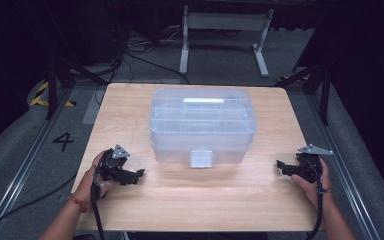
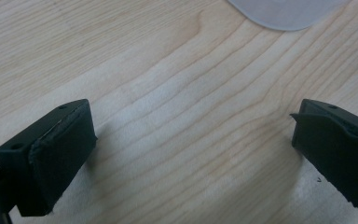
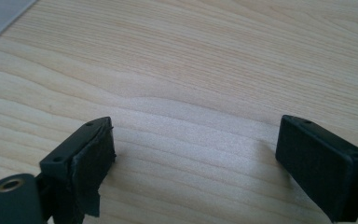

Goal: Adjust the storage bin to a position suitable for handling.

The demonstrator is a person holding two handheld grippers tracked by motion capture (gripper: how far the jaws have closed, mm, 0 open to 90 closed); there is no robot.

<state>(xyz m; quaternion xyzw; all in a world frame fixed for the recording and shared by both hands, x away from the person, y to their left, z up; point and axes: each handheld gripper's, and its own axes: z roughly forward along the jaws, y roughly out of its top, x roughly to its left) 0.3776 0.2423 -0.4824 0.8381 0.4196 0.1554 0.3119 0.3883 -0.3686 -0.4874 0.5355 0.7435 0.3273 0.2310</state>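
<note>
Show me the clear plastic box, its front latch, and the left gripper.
clear plastic box [image 1: 202,117], high view, on its lid.
front latch [image 1: 201,158], high view, on the latch face.
left gripper [image 1: 141,173], high view, between its fingertips.

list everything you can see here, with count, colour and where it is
storage box: 1, clear plastic with lid on, middle of the table toward the far edge
latch: 1, pale translucent, on the box's near side
lid handle: 1, whitish, lying flat on top of the lid
table: 1, light wood grain, centre of the high view
metal frame legs: 1 set, light grey, on the floor beyond the table
floor number 4: 1, black, left of the table
hazard tape: yellow and black, on the floor at far left
left gripper: 1, black, near left of the table, jaws open with nothing between them
right gripper: 1, black, near right edge, jaws open with nothing between them
hands: 2, one on each gripper, wristband on the left
</note>
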